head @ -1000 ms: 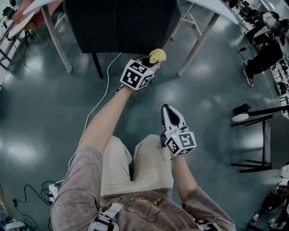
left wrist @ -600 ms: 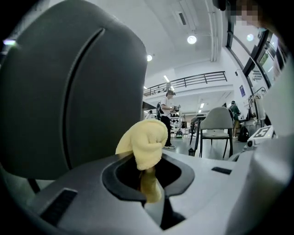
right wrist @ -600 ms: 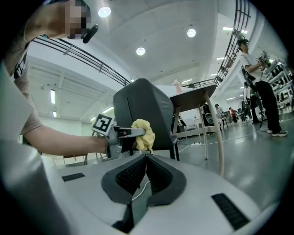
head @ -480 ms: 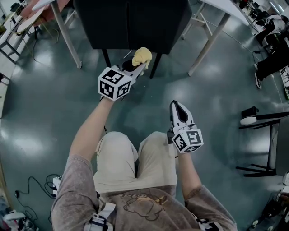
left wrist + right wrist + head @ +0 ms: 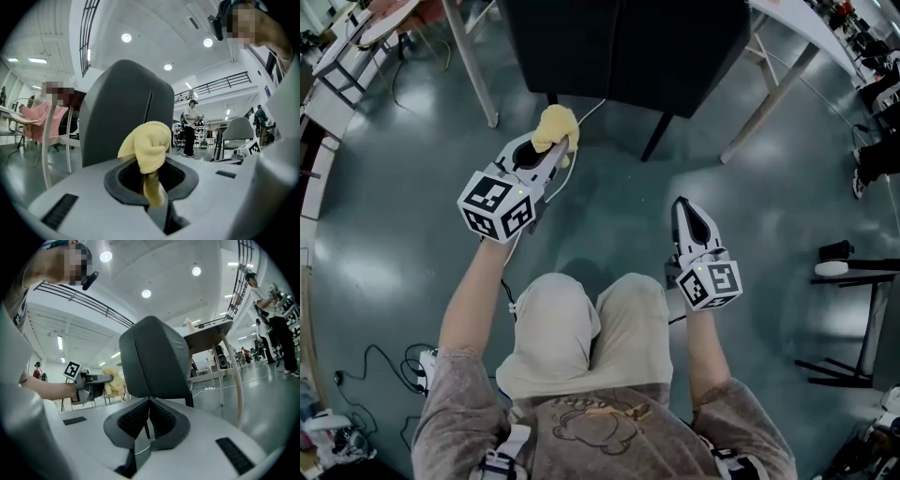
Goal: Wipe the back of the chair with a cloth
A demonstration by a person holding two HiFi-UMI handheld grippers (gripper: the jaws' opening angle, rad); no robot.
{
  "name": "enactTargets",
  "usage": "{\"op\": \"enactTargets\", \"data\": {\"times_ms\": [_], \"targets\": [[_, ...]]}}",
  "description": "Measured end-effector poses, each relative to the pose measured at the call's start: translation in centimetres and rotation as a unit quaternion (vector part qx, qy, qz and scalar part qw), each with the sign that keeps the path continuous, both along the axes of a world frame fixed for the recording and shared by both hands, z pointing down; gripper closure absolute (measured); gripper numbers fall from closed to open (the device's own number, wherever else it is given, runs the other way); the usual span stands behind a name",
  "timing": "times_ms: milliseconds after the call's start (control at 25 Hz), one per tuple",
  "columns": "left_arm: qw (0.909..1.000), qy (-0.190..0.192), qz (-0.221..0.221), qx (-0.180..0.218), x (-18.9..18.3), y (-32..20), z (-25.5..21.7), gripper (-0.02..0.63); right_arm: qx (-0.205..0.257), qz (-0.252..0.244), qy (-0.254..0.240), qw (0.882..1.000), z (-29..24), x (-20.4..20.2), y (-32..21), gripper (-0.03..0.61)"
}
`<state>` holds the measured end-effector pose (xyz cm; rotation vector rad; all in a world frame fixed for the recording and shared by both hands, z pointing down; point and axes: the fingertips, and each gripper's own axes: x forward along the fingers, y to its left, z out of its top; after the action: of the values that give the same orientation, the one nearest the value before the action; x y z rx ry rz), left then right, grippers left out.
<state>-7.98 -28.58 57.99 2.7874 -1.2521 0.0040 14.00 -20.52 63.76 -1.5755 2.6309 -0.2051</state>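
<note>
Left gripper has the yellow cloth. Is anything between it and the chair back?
Nothing visible does. The left gripper is shut on the yellow cloth, and in the left gripper view only open air lies between the cloth and the chair back straight ahead. The right gripper is off to the side, out of that path.

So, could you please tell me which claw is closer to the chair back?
Left. The left claw, gripping the yellow cloth, sits just short of the chair back. The right claw is shut, empty and farther from it, off to the right.
</note>
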Motion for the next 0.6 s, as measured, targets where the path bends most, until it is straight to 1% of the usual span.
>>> {"op": "enactTargets", "data": {"times_ms": [120, 240, 400, 480, 600], "targets": [[0.9999, 0.003, 0.008, 0.006, -0.1, -0.6, -3.4, 0.546, 0.001, -0.010, 0.004, 1.000, -3.1, -1.2, -1.9, 0.552], [0.9999, 0.001, 0.017, -0.004, -0.3, -0.4, -7.9, 0.546, -0.010, -0.022, 0.003, 1.000, -8.3, -3.0, -2.7, 0.552], [0.9993, -0.001, 0.031, -0.019, -0.7, 0.3, -15.6, 0.546, -0.022, -0.038, 0.011, 0.999, -17.0, -5.3, -3.1, 0.552], [0.9992, 0.000, 0.032, -0.025, -0.9, 0.7, -19.7, 0.546, -0.031, -0.038, 0.008, 0.999, -21.2, -5.6, -3.2, 0.552], [0.9989, 0.007, 0.028, -0.038, -1.5, 1.8, -26.2, 0.546, -0.051, -0.022, 0.003, 0.998, -27.6, -5.0, -2.9, 0.552]]}}
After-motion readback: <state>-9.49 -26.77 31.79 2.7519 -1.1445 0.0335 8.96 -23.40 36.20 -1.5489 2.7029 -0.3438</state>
